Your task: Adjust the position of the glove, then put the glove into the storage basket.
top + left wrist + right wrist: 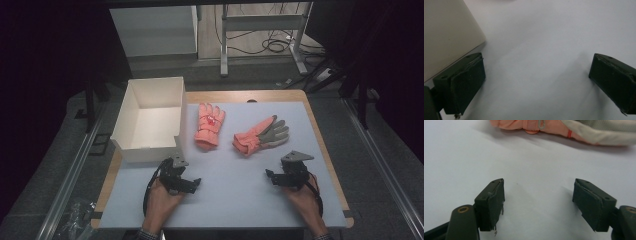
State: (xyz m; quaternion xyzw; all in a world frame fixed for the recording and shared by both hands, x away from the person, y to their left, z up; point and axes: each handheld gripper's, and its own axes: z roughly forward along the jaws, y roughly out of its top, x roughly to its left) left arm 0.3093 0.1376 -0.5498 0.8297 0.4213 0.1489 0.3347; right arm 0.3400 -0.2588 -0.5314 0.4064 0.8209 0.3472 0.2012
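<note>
Two orange gloves lay on the pale tabletop (240,190), side by side and apart from each other. The left glove (209,126) rested back up with its fingers pointing away from the person, just beside the white open box (150,117) that stood at the tabletop's left edge. The right glove (260,135) lay palm up and slanted, its grey palm showing and its fingers pointing up and to the right.

Both hands held their tools near the person's edge. The left gripper (192,183) sat just in front of the box's near corner, its jaws standing wide with nothing between them; in the left gripper view the box wall (446,35) showed next to one jaw. The right gripper (272,176) hung below the right glove, near it but not touching, jaws likewise wide and empty. In the right gripper view that glove (564,128) lay across the top, beyond the jaws.
</note>
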